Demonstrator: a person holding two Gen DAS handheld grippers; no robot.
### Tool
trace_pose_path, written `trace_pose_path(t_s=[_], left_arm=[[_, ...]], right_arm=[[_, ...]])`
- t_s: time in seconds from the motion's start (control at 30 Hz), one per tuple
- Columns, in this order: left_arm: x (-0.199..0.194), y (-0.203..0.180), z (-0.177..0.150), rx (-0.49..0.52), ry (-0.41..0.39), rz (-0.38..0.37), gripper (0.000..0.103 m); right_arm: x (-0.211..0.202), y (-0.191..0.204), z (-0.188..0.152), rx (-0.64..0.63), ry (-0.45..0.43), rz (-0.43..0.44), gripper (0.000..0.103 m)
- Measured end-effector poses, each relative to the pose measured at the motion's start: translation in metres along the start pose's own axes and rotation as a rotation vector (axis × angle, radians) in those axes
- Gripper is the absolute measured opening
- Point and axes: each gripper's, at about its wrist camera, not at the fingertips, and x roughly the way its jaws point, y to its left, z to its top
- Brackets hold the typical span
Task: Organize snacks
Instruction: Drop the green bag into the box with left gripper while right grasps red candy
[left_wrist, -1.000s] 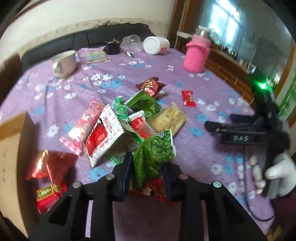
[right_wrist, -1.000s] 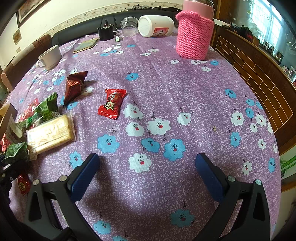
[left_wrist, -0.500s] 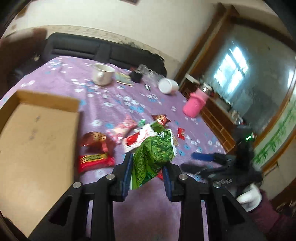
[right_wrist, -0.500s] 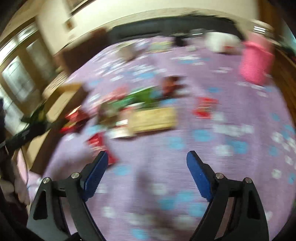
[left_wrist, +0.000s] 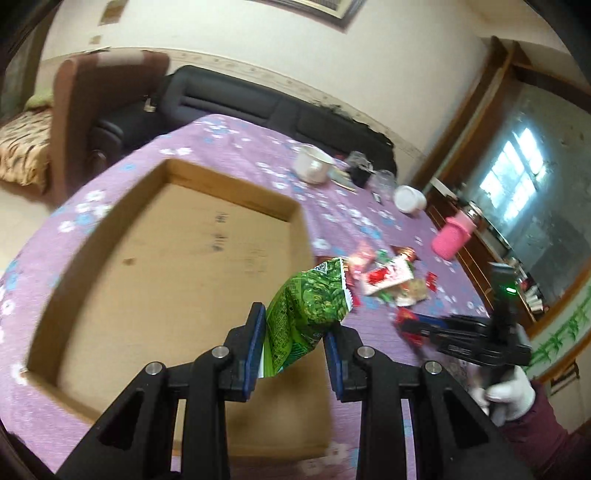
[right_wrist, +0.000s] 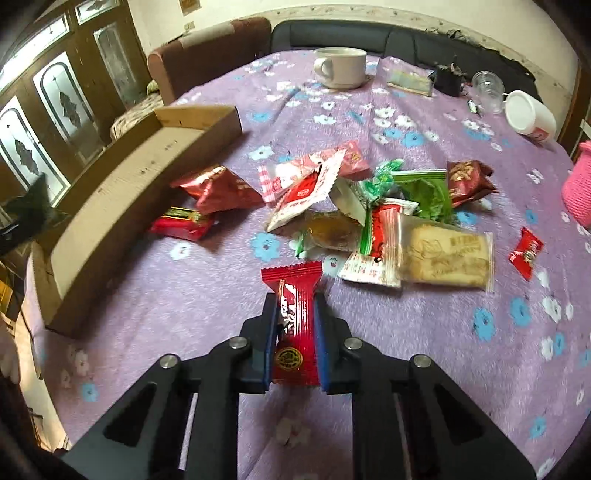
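Left gripper (left_wrist: 295, 332) is pointing down at a slant, its 2 blue pads (left_wrist: 255, 343) pinching a green packet (left_wrist: 308, 308). Right gripper (right_wrist: 295, 314) is aiming steeply down, jaws having just been closing, now clamping a red packet (right_wrist: 295, 325). A white-gloved hand (left_wrist: 508, 393) is gripping the right gripper's handle.

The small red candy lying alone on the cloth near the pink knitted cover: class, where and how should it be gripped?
Grip the small red candy across its plump middle, coming from above: it lies flat, apart from the pile, its twisted ends too thin to hold.
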Motion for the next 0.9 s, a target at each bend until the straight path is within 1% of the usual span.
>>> trace_pose_path(t_s=[0.1,0.17,0.23,0.3,0.33,0.37,0.47,0.53,0.63,0.7,0.77,0.8,0.83,0.87,0.9], left_arm=[[-0.006,0.022,0.000,-0.045,-0.015,0.044,0.030],[-0.012,0.039,-0.002,-0.079,-0.023,0.075,0.030],[-0.016,0.051,-0.003,-0.104,-0.028,0.106,0.030],[-0.019,0.060,-0.003,-0.125,-0.030,0.139,0.030],[-0.019,0.063,-0.002,-0.132,-0.029,0.150,0.030],[-0.019,0.067,-0.002,-0.138,-0.027,0.161,0.030],[-0.018,0.075,-0.002,-0.151,-0.017,0.186,0.030],[-0.017,0.078,-0.003,-0.160,-0.013,0.203,0.030],[-0.020,0.081,-0.003,-0.163,-0.020,0.217,0.031],[-0.022,0.083,-0.004,-0.172,-0.020,0.204,0.035],[-0.024,0.086,-0.005,-0.182,-0.024,0.199,0.047],[-0.026,0.087,-0.005,-0.185,-0.028,0.198,0.050],[-0.028,0.088,-0.005,-0.190,-0.034,0.199,0.053],[-0.030,0.090,-0.005,-0.197,-0.041,0.201,0.053],[-0.033,0.092,-0.004,-0.210,-0.047,0.200,0.053]], right_arm=[[-0.018,0.011,0.001,0.016,-0.025,0.063,0.020],[-0.030,0.027,0.007,0.015,-0.048,0.116,0.020],[-0.035,0.043,0.015,0.011,-0.051,0.185,0.020],[-0.033,0.067,0.029,-0.011,-0.053,0.251,0.020],[-0.032,0.076,0.032,-0.022,-0.053,0.269,0.020],[-0.029,0.093,0.039,-0.049,-0.055,0.285,0.020],[-0.014,0.126,0.053,-0.089,-0.042,0.326,0.020],[0.002,0.151,0.060,-0.104,-0.012,0.366,0.020],[0.025,0.176,0.063,-0.119,0.034,0.389,0.020],[0.042,0.192,0.062,-0.126,0.072,0.395,0.021],[0.052,0.204,0.060,-0.130,0.098,0.400,0.021],[0.056,0.206,0.060,-0.128,0.103,0.400,0.022],[0.058,0.208,0.059,-0.118,0.105,0.400,0.025],[0.059,0.208,0.059,-0.110,0.110,0.409,0.031],[0.058,0.208,0.059,-0.105,0.110,0.415,0.034]])
